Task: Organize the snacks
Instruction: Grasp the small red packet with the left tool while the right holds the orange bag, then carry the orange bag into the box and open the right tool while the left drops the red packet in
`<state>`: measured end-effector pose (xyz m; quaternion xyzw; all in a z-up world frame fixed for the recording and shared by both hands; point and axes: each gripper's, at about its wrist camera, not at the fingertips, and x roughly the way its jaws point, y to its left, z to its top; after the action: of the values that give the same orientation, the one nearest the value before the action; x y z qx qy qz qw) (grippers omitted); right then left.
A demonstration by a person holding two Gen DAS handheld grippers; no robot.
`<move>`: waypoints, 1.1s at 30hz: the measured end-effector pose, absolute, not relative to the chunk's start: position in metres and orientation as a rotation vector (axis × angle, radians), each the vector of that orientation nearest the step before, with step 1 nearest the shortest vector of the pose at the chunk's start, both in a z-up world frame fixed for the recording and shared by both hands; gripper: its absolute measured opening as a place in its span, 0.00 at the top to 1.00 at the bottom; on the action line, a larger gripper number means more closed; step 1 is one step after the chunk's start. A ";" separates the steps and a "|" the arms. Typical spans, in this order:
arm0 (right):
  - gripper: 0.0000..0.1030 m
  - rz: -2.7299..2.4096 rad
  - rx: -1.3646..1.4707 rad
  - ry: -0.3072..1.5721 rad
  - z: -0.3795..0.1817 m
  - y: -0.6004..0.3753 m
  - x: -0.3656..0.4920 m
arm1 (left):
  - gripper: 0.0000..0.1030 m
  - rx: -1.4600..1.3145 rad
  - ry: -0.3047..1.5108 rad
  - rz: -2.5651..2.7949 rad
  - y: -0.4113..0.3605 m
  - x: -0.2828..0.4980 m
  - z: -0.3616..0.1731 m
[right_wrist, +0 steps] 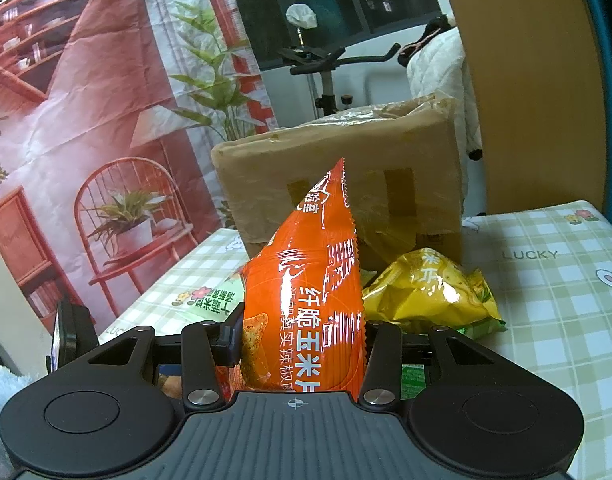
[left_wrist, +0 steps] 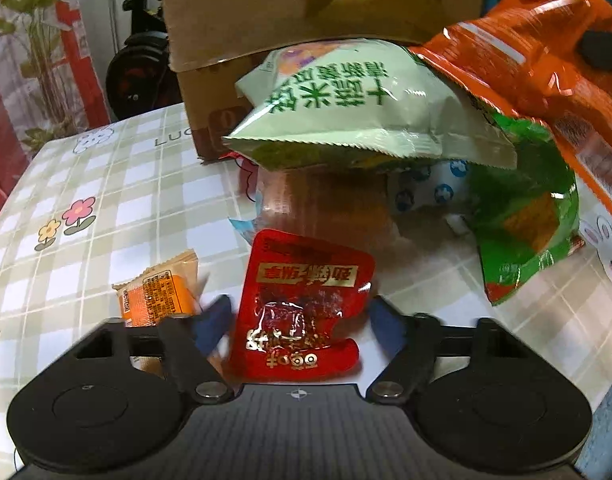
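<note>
- Plainly, the left gripper (left_wrist: 300, 316) stood apart around the red sachet (left_wrist: 302, 304) on the checked tablecloth (left_wrist: 106, 184), not pressing it.
- The right gripper (right_wrist: 302, 340) pinched the orange chip bag (right_wrist: 306, 300) upright.
- That slick sachet could skid away on closing.

Checked tablecloth table (left_wrist: 106, 184), cardboard box (left_wrist: 210, 92) at twelve o'clock, small orange packet (left_wrist: 158, 292) at eight, red pouch (left_wrist: 302, 304) centred, yellow bag (right_wrist: 429, 296) beside the box.

You can read "LUCKY" on the checked tablecloth (right_wrist: 545, 276) at right. The orange bag (right_wrist: 306, 300) at centre reads "纤脆玉米片". The pale green bag (left_wrist: 345, 108), upper centre, shows upside-down green characters.
</note>
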<state>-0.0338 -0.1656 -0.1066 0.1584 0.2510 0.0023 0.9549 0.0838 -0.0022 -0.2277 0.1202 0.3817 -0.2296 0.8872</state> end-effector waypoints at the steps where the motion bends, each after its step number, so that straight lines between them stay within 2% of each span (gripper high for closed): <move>1: 0.60 0.006 0.322 0.510 -0.107 -0.166 -0.034 | 0.38 0.226 0.800 -0.479 0.000 0.085 -0.226; 3: 0.60 0.007 0.321 0.510 -0.107 -0.166 -0.034 | 0.54 0.213 0.767 -0.474 0.004 0.081 -0.222; 4: 0.60 0.008 0.319 0.509 -0.107 -0.166 -0.034 | 0.58 0.216 0.750 -0.469 0.006 0.078 -0.219; 6: 0.60 0.006 0.318 0.506 -0.107 -0.168 -0.034 | 0.78 0.211 0.738 -0.462 0.009 0.075 -0.215; 13: 0.60 0.013 0.311 0.493 -0.104 -0.166 -0.039 | 0.82 0.187 0.725 -0.441 0.015 0.069 -0.209; 15: 0.60 0.012 0.306 0.488 -0.102 -0.167 -0.041 | 0.87 0.181 0.709 -0.429 0.015 0.067 -0.206; 33: 0.60 -0.005 0.262 0.416 -0.070 -0.175 -0.041 | 0.87 0.018 0.489 -0.352 0.051 0.050 -0.112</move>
<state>-0.0414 -0.1753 -0.0701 0.1297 0.2061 -0.0027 0.9699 0.0503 0.0509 -0.1124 0.0088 0.2409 -0.1734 0.9549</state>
